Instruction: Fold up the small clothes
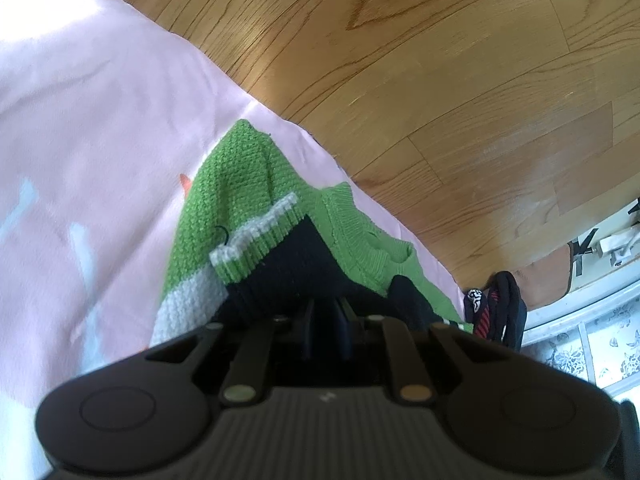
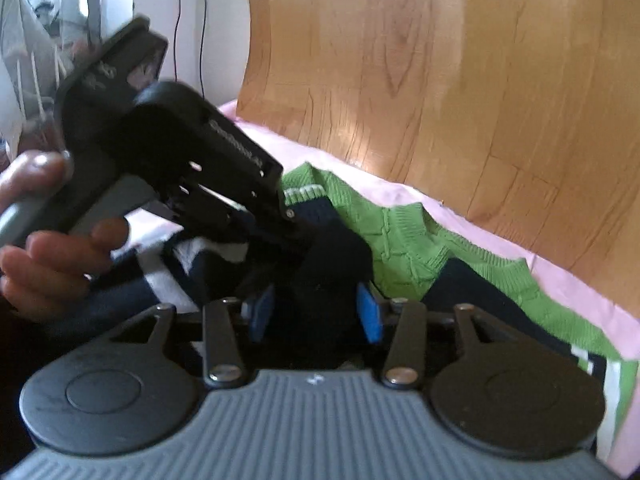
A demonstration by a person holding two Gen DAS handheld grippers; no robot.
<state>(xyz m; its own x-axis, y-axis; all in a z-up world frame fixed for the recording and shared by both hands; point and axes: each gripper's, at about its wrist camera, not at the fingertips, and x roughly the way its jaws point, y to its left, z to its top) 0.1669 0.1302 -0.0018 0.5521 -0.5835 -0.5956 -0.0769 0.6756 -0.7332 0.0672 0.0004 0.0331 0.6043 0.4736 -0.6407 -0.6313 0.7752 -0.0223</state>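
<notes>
A small knit sweater (image 1: 240,184), green with navy and white bands, lies on a pink sheet (image 1: 100,120). My left gripper (image 1: 324,314) is shut on a navy fold of it, close to the ribbed white-and-green cuff. In the right wrist view the same sweater (image 2: 400,236) spreads along the sheet's edge. There a hand (image 2: 48,248) holds the left gripper (image 2: 290,220), whose tip is buried in the navy cloth. My right gripper (image 2: 316,314) stands open. Navy fabric lies between its blue pads (image 2: 370,314), and the inner face of the right pad shows bare.
Wooden floor (image 1: 440,80) runs right beside the edge of the pink sheet (image 2: 560,280). A dark garment with red marks (image 1: 496,308) lies at the sheet's near corner. Navy-and-white striped cloth (image 2: 192,256) bunches under the left gripper. A cable (image 2: 204,20) hangs down the wall.
</notes>
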